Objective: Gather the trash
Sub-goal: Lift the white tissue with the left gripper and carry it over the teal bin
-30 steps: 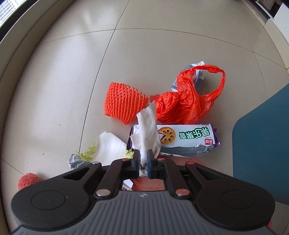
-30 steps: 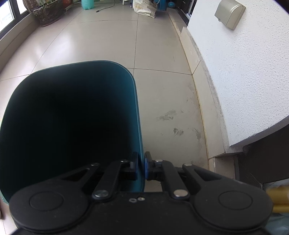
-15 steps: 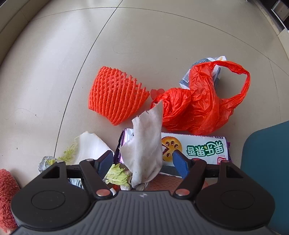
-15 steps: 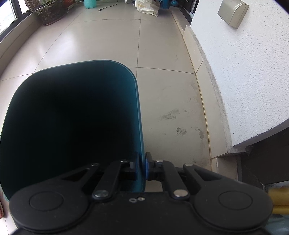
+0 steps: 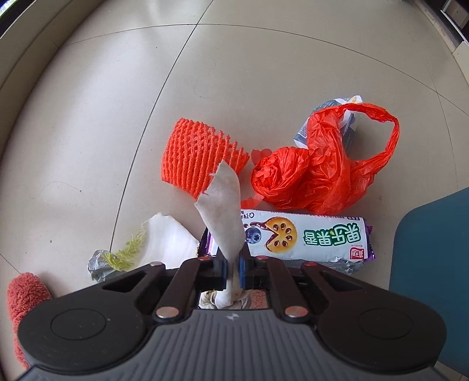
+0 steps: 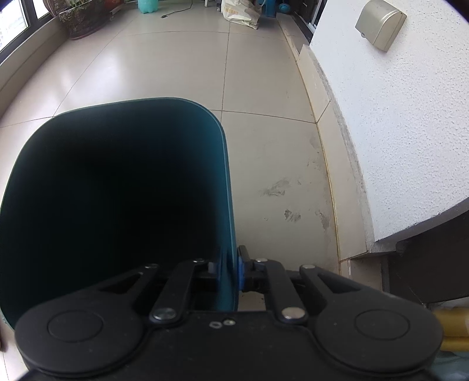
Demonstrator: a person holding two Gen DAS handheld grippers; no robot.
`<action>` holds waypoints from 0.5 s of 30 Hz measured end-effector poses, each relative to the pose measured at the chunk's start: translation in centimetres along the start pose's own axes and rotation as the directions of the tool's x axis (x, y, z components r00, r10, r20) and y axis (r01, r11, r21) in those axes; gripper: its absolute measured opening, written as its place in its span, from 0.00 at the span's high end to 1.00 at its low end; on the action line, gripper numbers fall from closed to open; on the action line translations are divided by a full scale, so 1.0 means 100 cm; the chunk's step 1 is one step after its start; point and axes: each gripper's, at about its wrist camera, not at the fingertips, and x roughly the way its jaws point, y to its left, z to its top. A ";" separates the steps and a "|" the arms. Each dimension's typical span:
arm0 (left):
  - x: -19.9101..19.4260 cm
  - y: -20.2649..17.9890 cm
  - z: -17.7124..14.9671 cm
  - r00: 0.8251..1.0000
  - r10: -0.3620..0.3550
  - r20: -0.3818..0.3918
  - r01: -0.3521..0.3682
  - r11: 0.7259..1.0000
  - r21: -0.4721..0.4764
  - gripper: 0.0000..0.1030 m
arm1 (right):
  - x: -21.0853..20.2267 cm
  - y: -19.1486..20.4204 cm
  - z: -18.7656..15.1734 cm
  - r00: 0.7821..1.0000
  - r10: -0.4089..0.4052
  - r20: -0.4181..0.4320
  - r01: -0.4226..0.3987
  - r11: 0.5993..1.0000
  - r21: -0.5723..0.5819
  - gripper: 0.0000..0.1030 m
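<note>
A crumpled white tissue (image 5: 224,214) stands up between the pads of my left gripper (image 5: 233,263), whose jaws are closing and press on it. Just beyond it on the floor lie a purple-and-white biscuit wrapper (image 5: 307,239), an orange foam fruit net (image 5: 193,158) and a red plastic bag (image 5: 316,175). A teal bin (image 5: 433,263) shows at the right edge. In the right wrist view my right gripper (image 6: 231,266) is shut on the thin right wall of that teal bin (image 6: 225,175); the inside is dark.
A white cabbage scrap (image 5: 167,237), crumpled foil (image 5: 98,265) and a red fuzzy object (image 5: 23,296) lie at the left. A white rough wall (image 6: 395,132) runs close on the bin's right. A plant pot (image 6: 82,17) and a bag (image 6: 240,11) stand far off.
My left gripper opened wide around the tissue, sank a little, and has closed on it again lower down. The right gripper and the bin have not moved.
</note>
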 end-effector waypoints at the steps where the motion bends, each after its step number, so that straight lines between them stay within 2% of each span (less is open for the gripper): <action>1: -0.010 0.001 -0.001 1.000 -0.003 0.004 0.003 1.000 -0.002 0.93 | 0.000 0.000 0.000 1.000 0.001 0.001 -0.001 1.000 0.002 0.91; 5: -0.064 -0.002 -0.008 0.999 -0.023 0.031 0.022 1.000 0.016 0.93 | -0.002 0.001 -0.002 1.000 -0.009 0.011 0.009 1.000 -0.023 0.91; 10: -0.141 -0.020 -0.023 0.993 -0.091 0.081 0.085 0.994 0.072 0.93 | -0.002 0.004 -0.004 1.000 -0.011 0.016 0.011 0.999 -0.042 0.93; 15: -0.223 -0.055 -0.030 0.973 -0.186 0.139 0.166 0.976 0.141 0.93 | -0.002 -0.001 -0.001 1.000 0.013 0.011 -0.013 1.000 -0.016 0.94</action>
